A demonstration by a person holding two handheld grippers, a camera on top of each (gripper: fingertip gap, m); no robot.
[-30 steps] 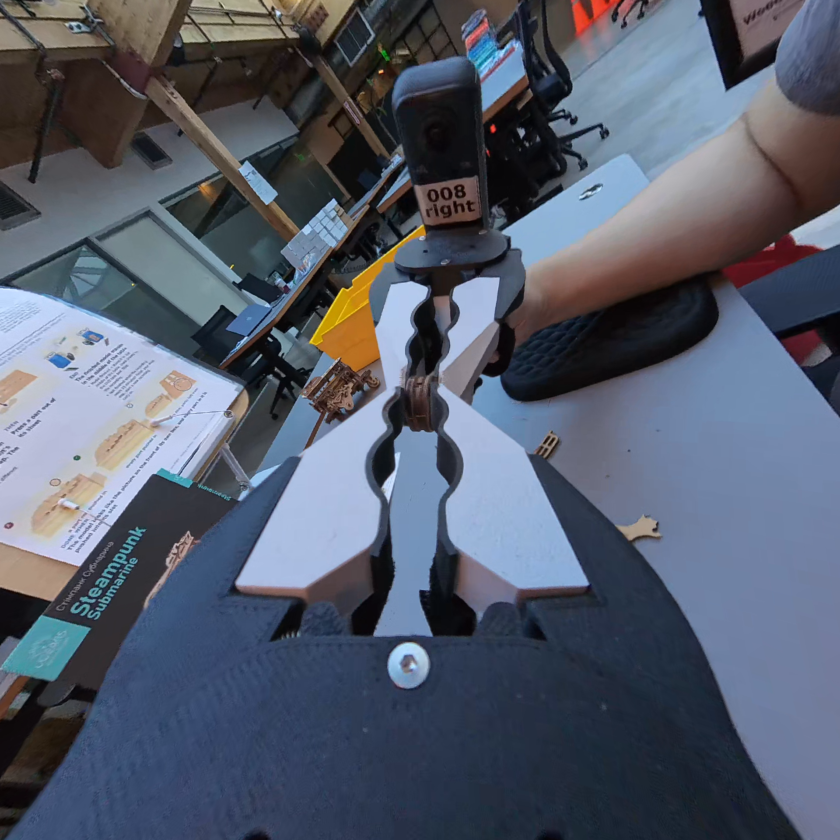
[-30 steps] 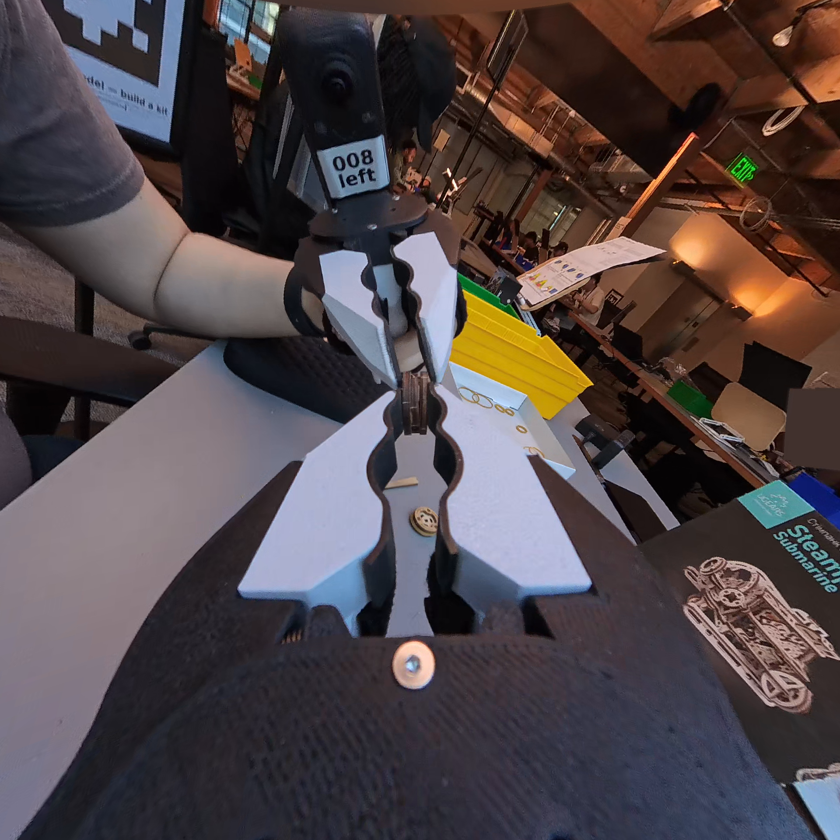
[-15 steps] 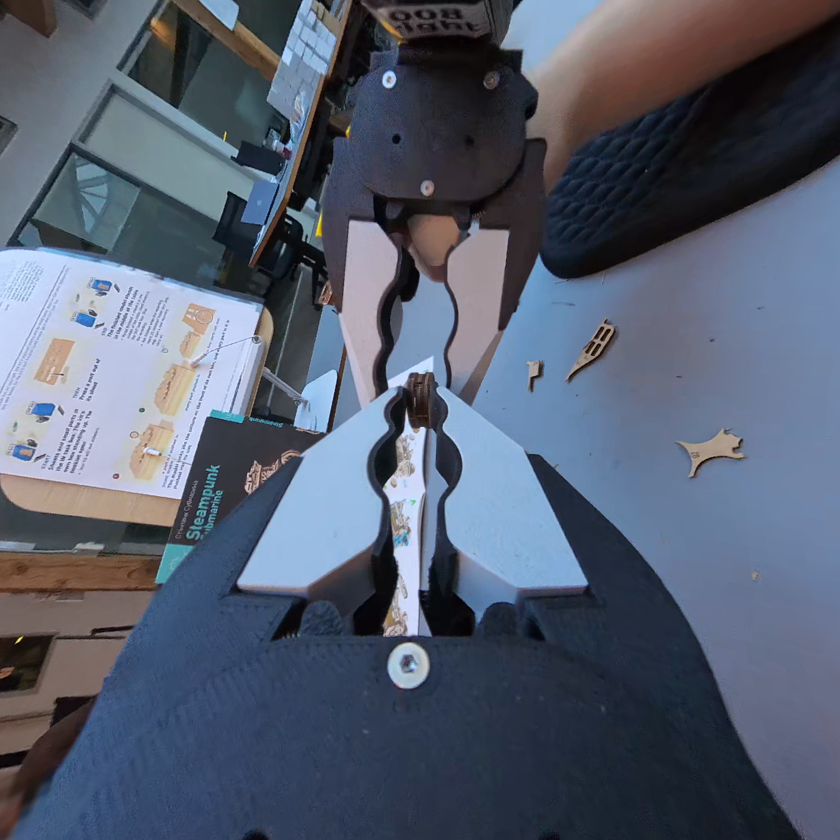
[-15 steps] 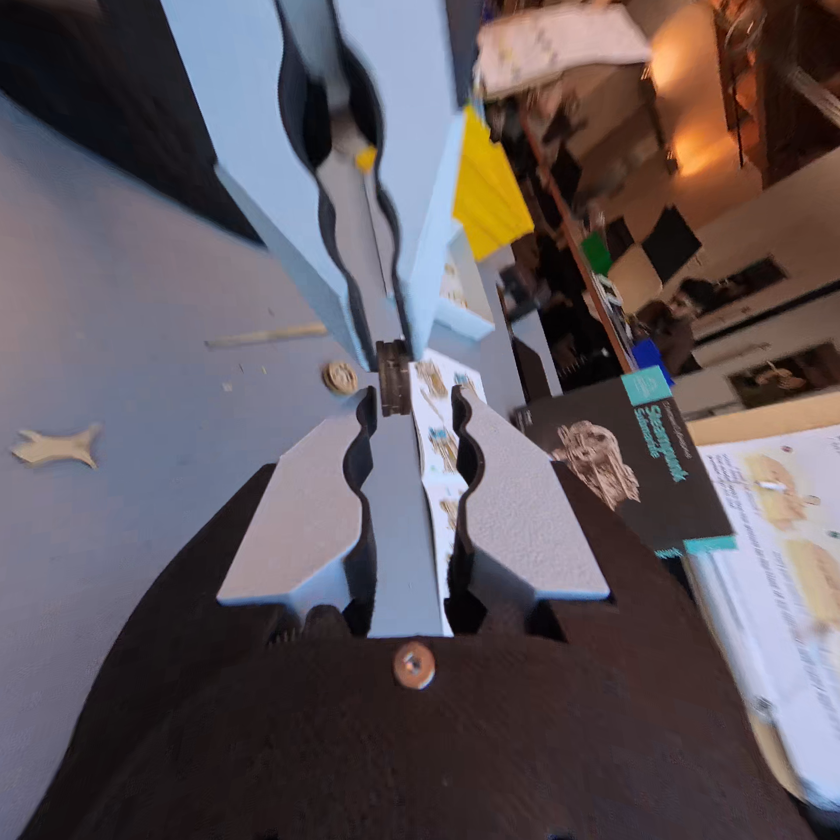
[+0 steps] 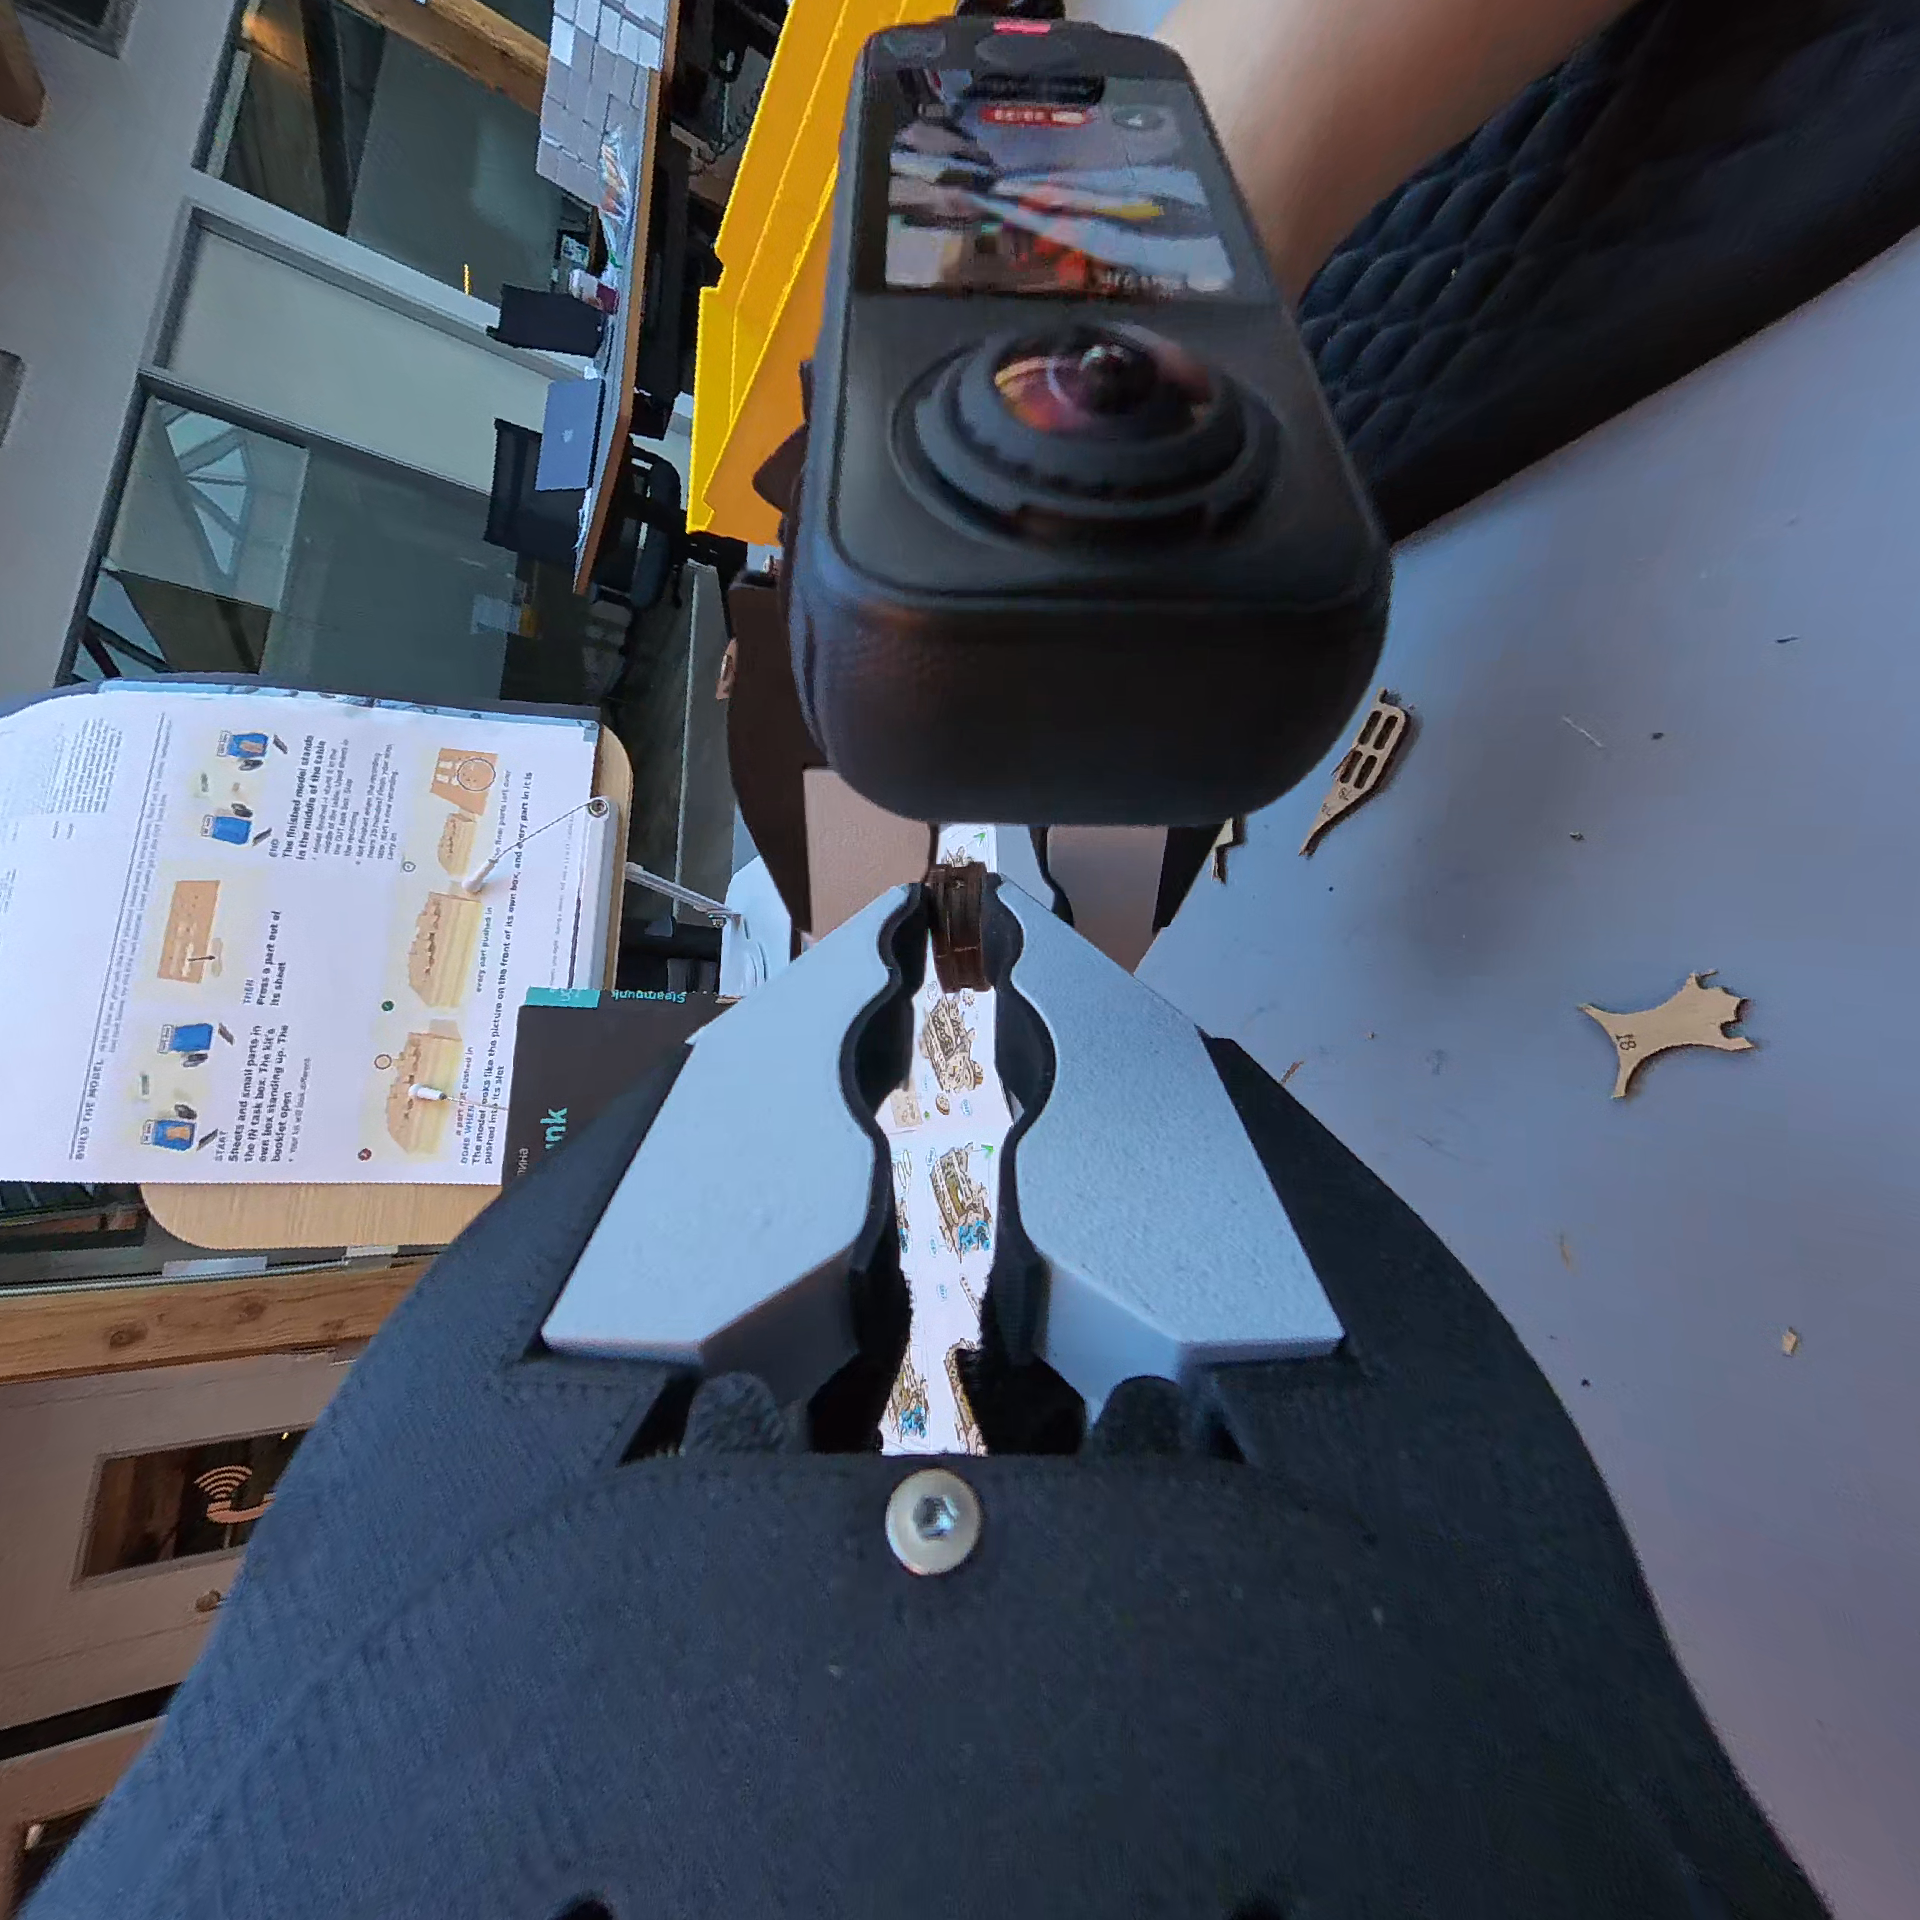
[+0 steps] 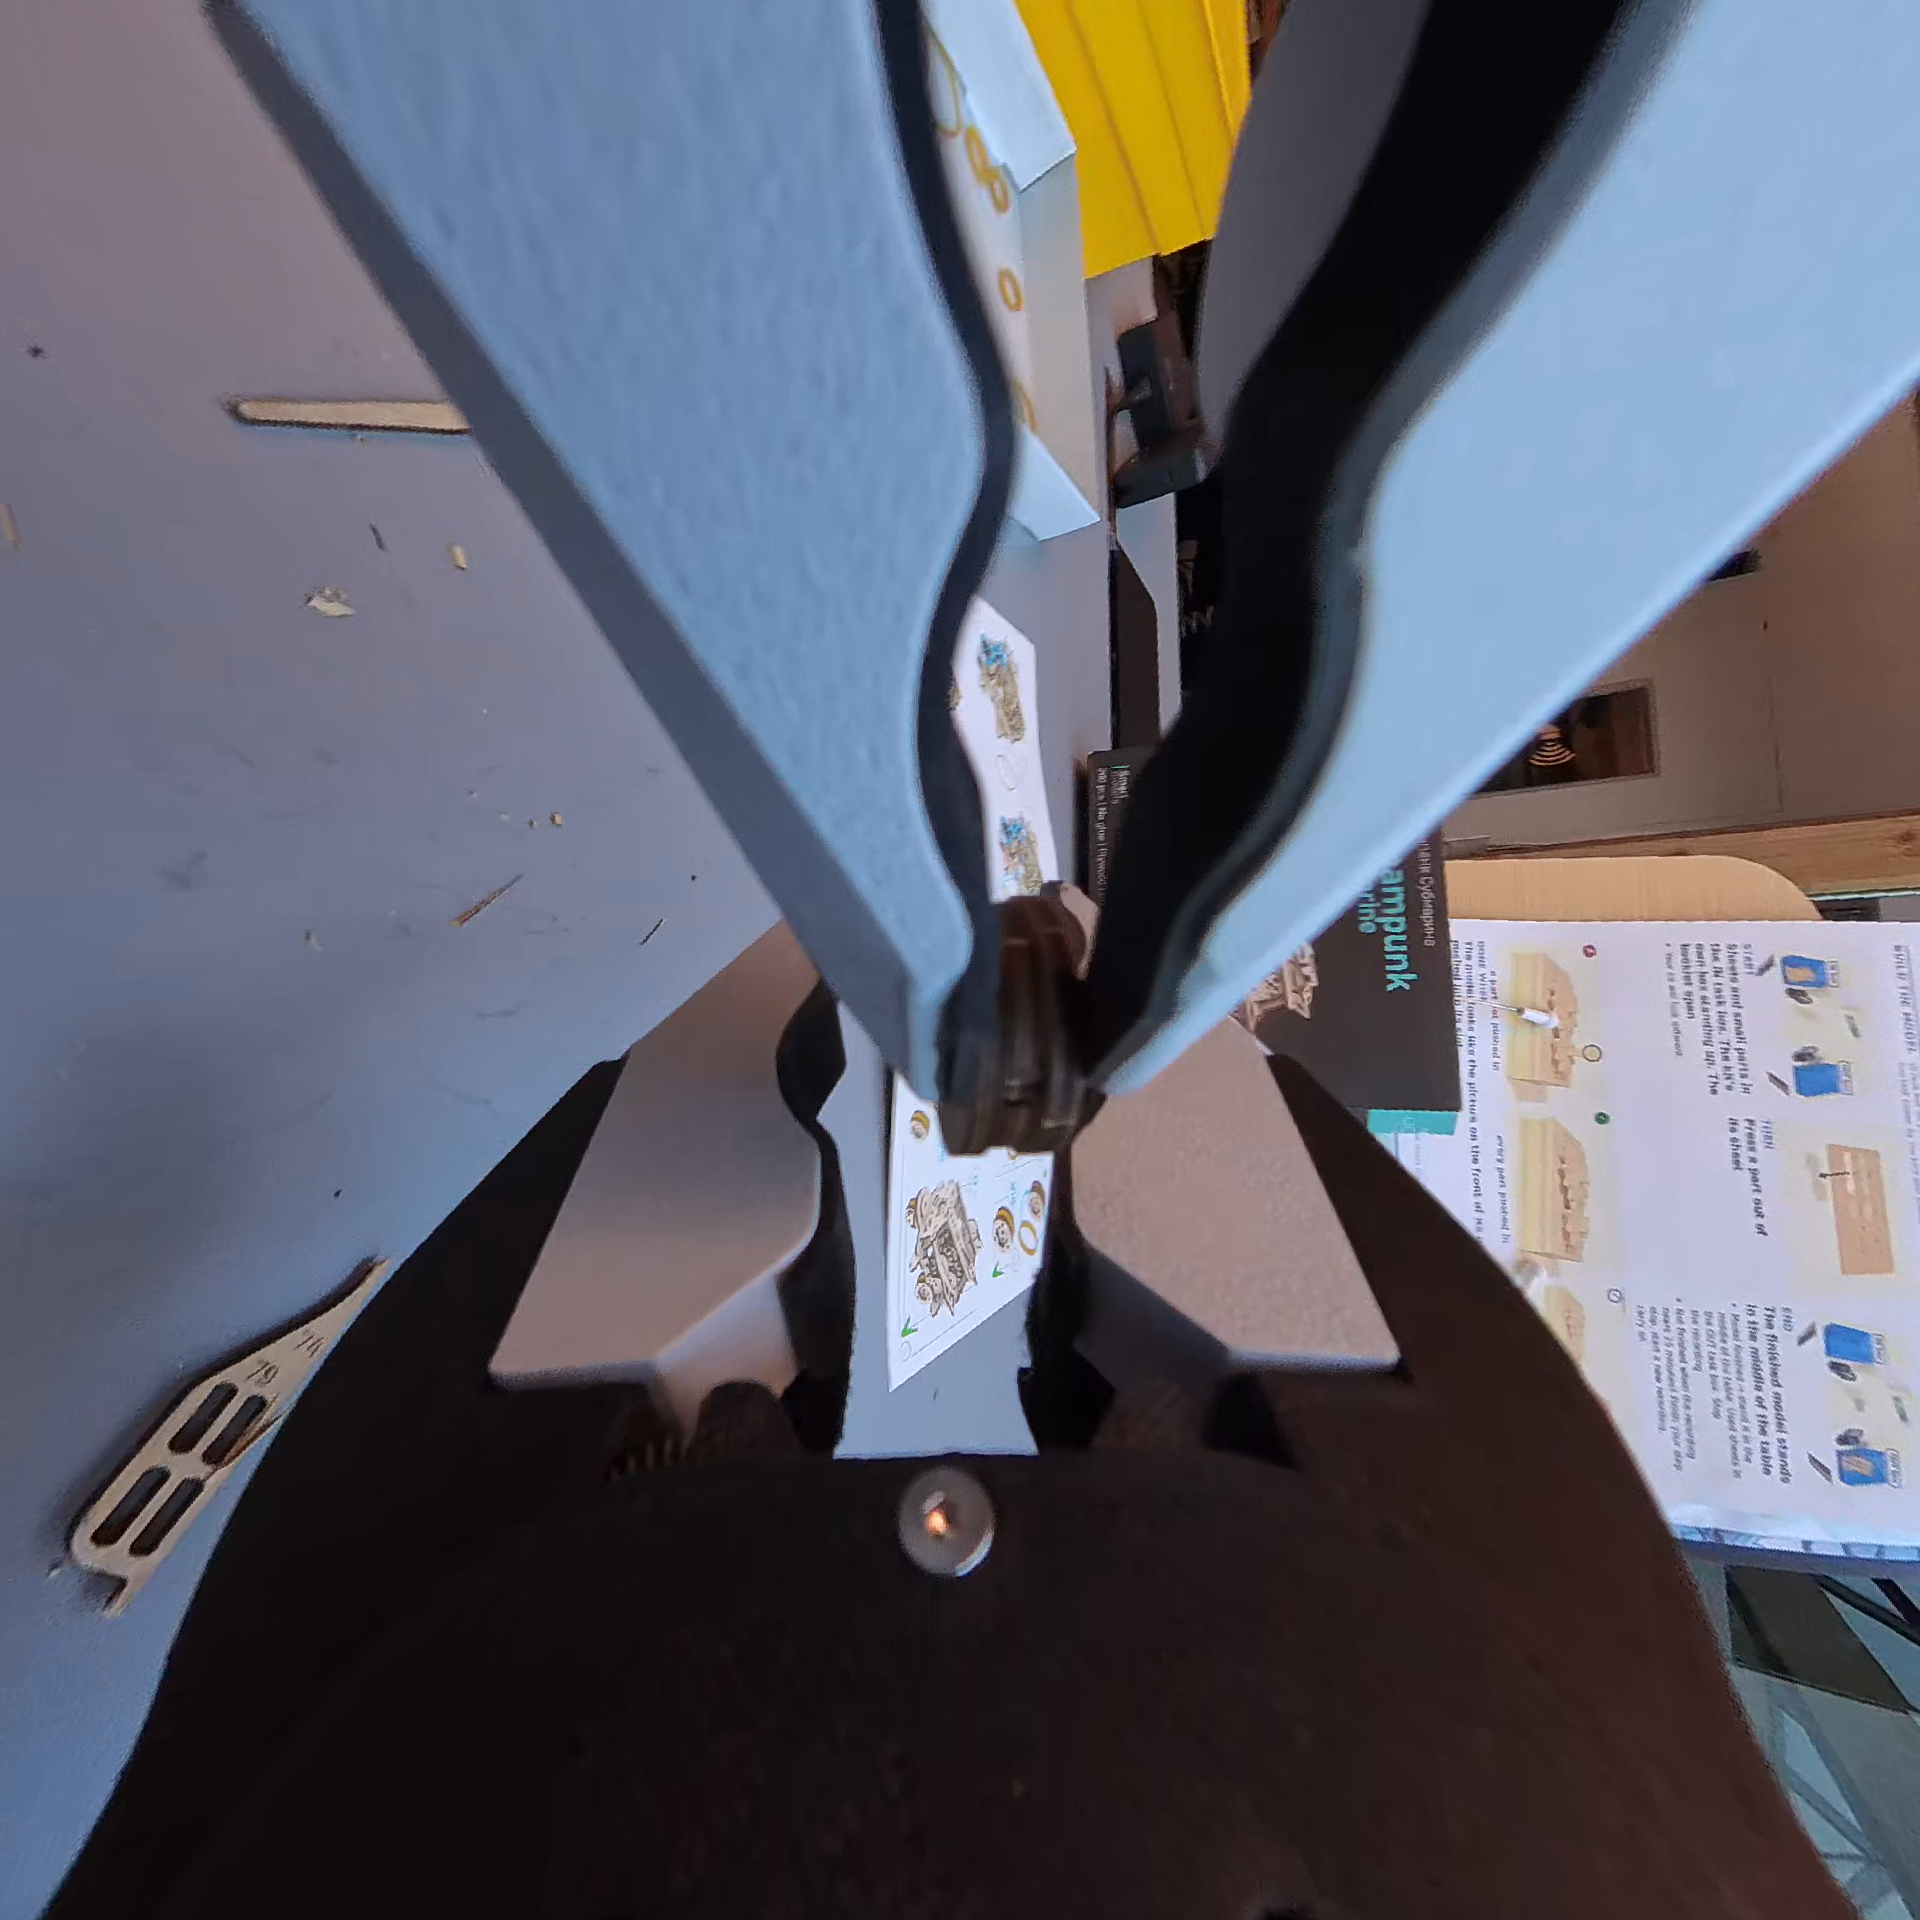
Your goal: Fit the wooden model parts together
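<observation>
Wooden model parts, here a small dark stack of round discs [image 5: 957, 928], sit pinched between the fingertips of our left gripper [image 5: 957, 914], whose jaws are closed on the stack's flat faces. We hold the stack above the grey table [image 5: 1662, 1351], over a white picture sheet [image 5: 940, 1174] that shows through the gap between the fingers. In the right wrist view the same stack [image 6: 1023, 1049] lies just ahead of our right gripper [image 6: 935, 1049]; its jaws stand apart, and we cannot tell whether they touch the stack. The right gripper's camera [image 5: 1081, 416] fills the upper left wrist view, close behind the stack. Beside the stack on the table lie loose cut-outs: a slotted strip [image 6: 197, 1455], a splayed flat piece [image 5: 1668, 1029] and a thin stick [image 6: 348, 414]. A dark kit box [image 6: 1382, 977] and a printed instruction sheet [image 6: 1683, 1226] lie beyond the stack, near the table's edge.
</observation>
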